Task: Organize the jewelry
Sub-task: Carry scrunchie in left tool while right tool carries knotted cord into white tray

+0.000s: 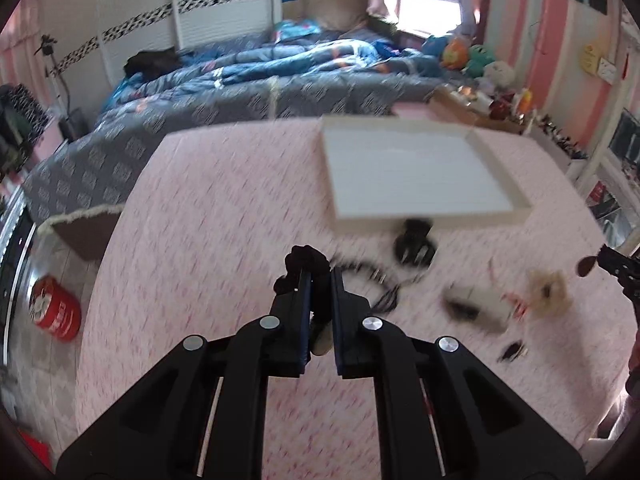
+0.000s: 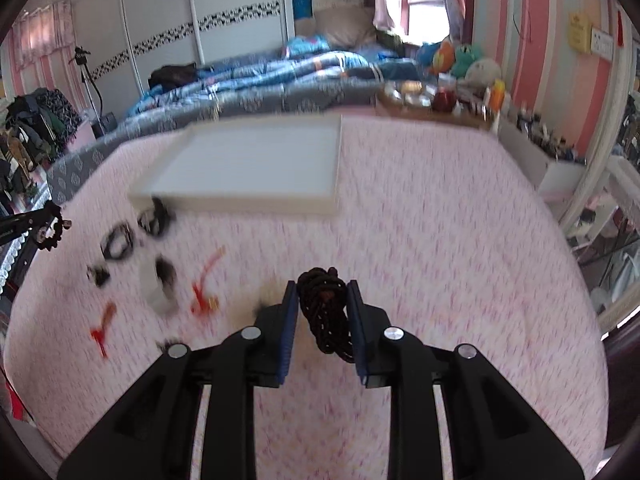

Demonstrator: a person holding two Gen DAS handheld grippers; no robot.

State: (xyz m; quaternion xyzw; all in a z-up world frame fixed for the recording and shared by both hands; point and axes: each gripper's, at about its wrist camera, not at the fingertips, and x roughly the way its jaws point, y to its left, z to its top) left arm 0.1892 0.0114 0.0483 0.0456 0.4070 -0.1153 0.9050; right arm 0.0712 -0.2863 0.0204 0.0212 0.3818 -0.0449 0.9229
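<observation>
Largest first: the white tray (image 2: 256,168) sits at upper centre of the pink counter (image 2: 440,240), apparently empty, though blur limits certainty.

Risk 1: the loose pieces, a black ring cluster (image 2: 120,242) and red clips (image 2: 206,284), lie left of centre; a low pass toward the tray could scatter them.

Risk 2: the right gripper (image 2: 322,292) has its jaws clamped on a dark beaded strand (image 2: 326,312) that hangs bunched between the pads; a loop could slip out during transport.

Risk 3: the left gripper (image 1: 318,280) has its jaws pressed nearly together on a small black beaded piece (image 1: 304,260), held only at the tips, so a jolt may drop it.

Views: the right wrist view shows the strand fully; in the left wrist view only the right gripper's tip shows, at the right edge. The left wrist view alone shows a fluffy cream piece (image 1: 548,290).
</observation>
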